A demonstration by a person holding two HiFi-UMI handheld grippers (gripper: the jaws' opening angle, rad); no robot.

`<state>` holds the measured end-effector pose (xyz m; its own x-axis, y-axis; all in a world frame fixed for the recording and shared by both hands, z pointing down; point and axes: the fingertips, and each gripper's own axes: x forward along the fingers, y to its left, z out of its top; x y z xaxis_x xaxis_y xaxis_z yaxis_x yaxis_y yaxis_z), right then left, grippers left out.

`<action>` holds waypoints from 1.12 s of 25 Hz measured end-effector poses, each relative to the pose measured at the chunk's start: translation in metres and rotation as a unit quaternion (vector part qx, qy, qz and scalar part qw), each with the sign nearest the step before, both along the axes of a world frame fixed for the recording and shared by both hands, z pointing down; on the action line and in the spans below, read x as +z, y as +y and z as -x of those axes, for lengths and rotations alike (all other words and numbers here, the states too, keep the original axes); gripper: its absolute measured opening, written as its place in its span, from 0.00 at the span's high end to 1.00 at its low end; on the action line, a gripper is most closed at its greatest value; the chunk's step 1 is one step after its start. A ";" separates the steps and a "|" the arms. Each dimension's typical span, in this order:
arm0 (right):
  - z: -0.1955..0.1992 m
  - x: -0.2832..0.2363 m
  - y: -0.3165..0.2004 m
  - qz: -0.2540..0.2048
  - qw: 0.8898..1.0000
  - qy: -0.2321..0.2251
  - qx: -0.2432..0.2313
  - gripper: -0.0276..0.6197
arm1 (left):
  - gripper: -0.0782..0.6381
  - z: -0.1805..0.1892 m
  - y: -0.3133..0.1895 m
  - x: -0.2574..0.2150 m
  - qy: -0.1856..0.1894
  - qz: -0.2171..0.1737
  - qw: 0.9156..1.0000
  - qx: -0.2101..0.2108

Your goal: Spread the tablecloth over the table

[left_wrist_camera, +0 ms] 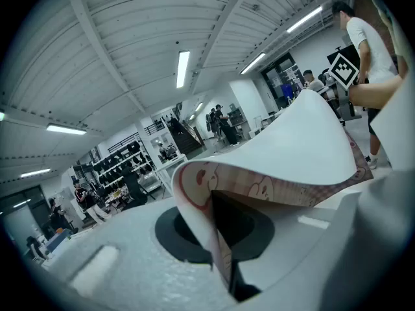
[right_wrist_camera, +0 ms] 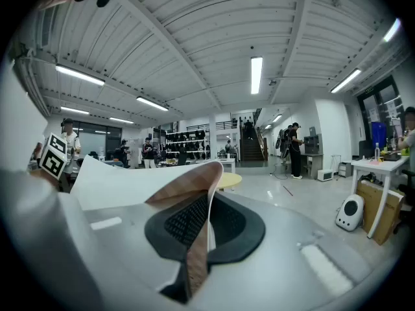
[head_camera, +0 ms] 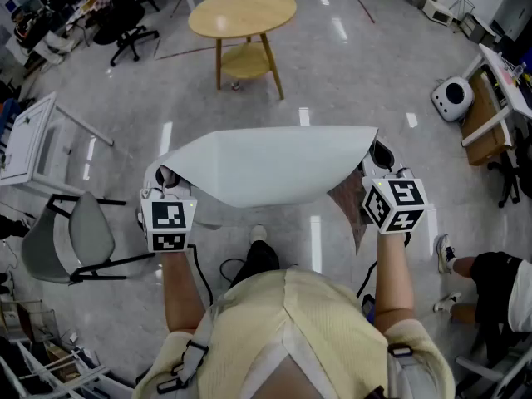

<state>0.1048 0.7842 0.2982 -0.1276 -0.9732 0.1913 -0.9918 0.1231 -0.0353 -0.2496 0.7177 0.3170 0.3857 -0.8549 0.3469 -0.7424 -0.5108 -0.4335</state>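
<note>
Left gripper [head_camera: 165,178]; right gripper [head_camera: 384,158]; jaws pinched, forearms forward

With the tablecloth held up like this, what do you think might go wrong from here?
1. The left gripper and right gripper each pinch only a thin edge of the tablecloth, so it may slip free.
2. The round table stands some way ahead, and what looks like a cable loops on the floor by the feet: a possible trip.

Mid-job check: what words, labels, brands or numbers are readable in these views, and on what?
No readable text anywhere.
The cube on the left gripper and the cube on the right gripper: black-and-white square codes, no letters.
The tablecloth, underside: pink cartoon print, no words.
The background shelves: too small and blurred to read.
</note>
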 end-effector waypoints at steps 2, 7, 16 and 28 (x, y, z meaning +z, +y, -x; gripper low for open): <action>0.001 0.001 -0.014 0.004 1.000 -0.005 0.004 0.95 | 0.88 0.001 -0.014 0.001 -0.002 0.004 1.000 0.003; 0.018 0.004 -0.051 0.011 1.000 0.005 0.009 0.95 | 0.88 0.016 -0.053 0.009 -0.003 0.015 1.000 0.001; 0.039 0.002 -0.102 0.002 1.000 0.012 0.015 0.95 | 0.88 0.036 -0.105 0.011 0.001 0.010 1.000 0.001; 0.075 -0.005 -0.154 -0.006 0.999 0.038 0.034 0.95 | 0.88 0.068 -0.161 0.009 0.003 -0.001 1.000 0.021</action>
